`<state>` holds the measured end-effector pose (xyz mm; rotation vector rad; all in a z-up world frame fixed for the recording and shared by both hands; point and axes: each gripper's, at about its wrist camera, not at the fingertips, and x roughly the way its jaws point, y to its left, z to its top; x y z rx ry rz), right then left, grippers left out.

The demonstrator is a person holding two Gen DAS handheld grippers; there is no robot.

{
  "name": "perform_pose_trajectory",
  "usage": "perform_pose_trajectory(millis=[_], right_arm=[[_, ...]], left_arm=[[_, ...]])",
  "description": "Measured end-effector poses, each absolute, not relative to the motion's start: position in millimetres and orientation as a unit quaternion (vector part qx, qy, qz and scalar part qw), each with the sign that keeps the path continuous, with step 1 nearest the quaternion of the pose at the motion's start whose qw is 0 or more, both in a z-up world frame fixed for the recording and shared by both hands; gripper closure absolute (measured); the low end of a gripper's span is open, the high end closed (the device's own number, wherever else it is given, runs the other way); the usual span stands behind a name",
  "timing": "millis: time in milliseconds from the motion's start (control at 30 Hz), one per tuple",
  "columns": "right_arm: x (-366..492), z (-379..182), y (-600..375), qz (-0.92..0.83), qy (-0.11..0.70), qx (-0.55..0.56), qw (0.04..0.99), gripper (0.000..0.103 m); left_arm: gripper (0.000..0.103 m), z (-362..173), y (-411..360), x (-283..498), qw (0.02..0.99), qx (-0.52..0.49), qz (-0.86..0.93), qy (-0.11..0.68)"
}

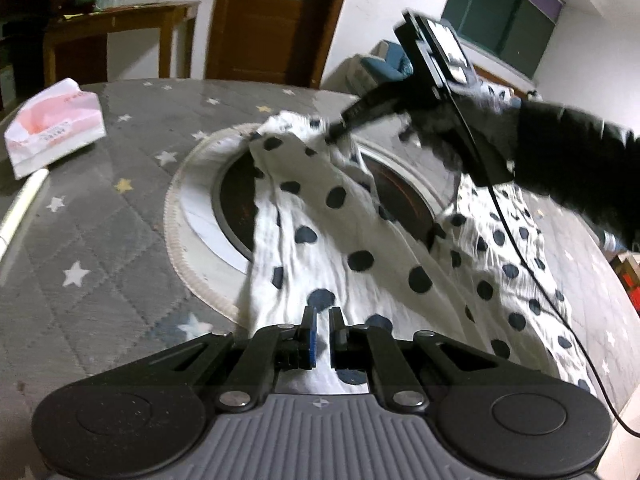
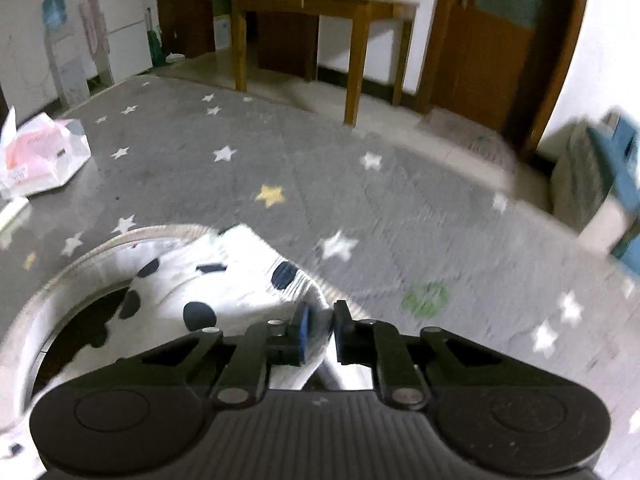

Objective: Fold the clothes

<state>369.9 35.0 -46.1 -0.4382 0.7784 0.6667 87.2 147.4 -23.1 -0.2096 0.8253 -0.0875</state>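
A white garment with dark polka dots [image 1: 340, 232] lies stretched across the round grey star-patterned table [image 1: 100, 220]. My left gripper [image 1: 322, 314] is shut on the garment's near edge. My right gripper [image 1: 336, 128], seen across the table in the left wrist view with a gloved hand behind it, pinches the far end of the cloth. In the right wrist view my right gripper [image 2: 320, 314] is shut on a fold of the same garment [image 2: 224, 284], which bunches to the left of its fingers.
A round inset hotplate with a white ring [image 1: 200, 216] sits under the cloth at the table's middle. A pink-and-white tissue pack [image 1: 52, 124] lies at the table's far left. A wooden side table [image 2: 320, 28] and a door [image 2: 492, 40] stand beyond.
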Motion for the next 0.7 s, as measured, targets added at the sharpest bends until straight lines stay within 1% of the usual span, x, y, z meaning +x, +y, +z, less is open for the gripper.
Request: perform_pose_trajectory(millis=[100, 167, 233, 300, 400, 467, 567, 633, 667, 700], right_arm=[[369.0, -36.2, 41.4, 0.296, 0.323, -0.264, 0.859, 0.093], [371.6, -38.3, 44.5, 0.285, 0.316, -0.289, 0.858, 0.093], [376.1, -47.7, 46.9, 0.276, 0.328, -0.305, 0.85, 0.09], [378.2, -50.9, 43.6, 0.275, 0.339, -0.295, 0.85, 0.086], [375.5, -39.1, 30.9, 0.287, 0.347, -0.261, 0.854, 0.082], [368.3, -28.2, 18.9, 0.294, 0.348, -0.256, 0.853, 0.078], [350.0, -13.8, -5.5, 0.306, 0.358, -0.24, 0.849, 0.075], [331.5, -7.6, -25.8, 0.318, 0.364, -0.225, 0.846, 0.07], [318.6, -5.0, -35.3, 0.322, 0.365, -0.219, 0.846, 0.066], [305.0, -3.8, -45.1, 0.329, 0.366, -0.215, 0.844, 0.065]], left_arm=[[0.096, -29.1, 142.9, 88.7, 0.906, -0.096, -0.047, 0.409], [0.096, -31.8, 141.9, 89.4, 0.905, -0.094, -0.047, 0.412], [0.096, -32.4, 141.7, 89.1, 0.906, -0.092, -0.047, 0.411], [0.096, -32.0, 142.1, 88.7, 0.906, -0.093, -0.046, 0.411], [0.096, -31.8, 142.2, 89.0, 0.906, -0.093, -0.044, 0.411], [0.096, -32.2, 142.9, 89.4, 0.906, -0.092, -0.043, 0.411], [0.096, -31.2, 144.0, 90.2, 0.907, -0.094, -0.037, 0.409], [0.096, -30.4, 145.4, 90.1, 0.908, -0.095, -0.03, 0.407], [0.096, -30.0, 145.7, 89.5, 0.909, -0.092, -0.027, 0.405], [0.096, -29.9, 145.8, 89.0, 0.911, -0.089, -0.024, 0.403]])
